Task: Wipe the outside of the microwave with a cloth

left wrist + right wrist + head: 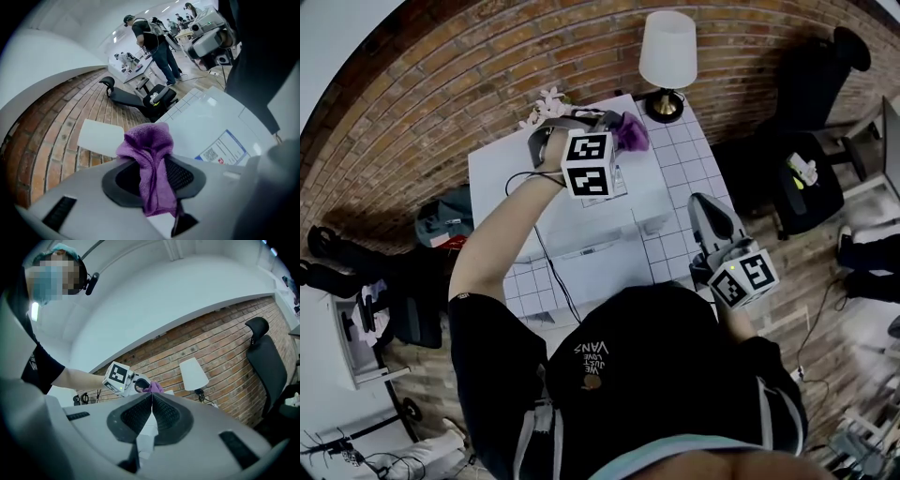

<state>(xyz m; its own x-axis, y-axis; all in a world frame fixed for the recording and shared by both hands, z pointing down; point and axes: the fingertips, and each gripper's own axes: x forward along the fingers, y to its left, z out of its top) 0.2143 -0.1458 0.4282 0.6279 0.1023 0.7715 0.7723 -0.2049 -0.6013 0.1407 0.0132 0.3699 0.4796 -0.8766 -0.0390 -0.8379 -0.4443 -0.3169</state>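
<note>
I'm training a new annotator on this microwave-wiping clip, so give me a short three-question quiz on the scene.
1. True or false: the right gripper is shut on the cloth.
2. Which gripper holds the cloth at the microwave? A left, B right, C neither.
3. Fill in: at the table's far corner stands a white ___.
Key: 1 false, it is shut and empty; 2 A, the left gripper; 3 lamp.

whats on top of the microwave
A printed label is on the microwave; the left gripper holds a purple cloth over its far edge. The spot beneath the cloth is hidden.
</note>
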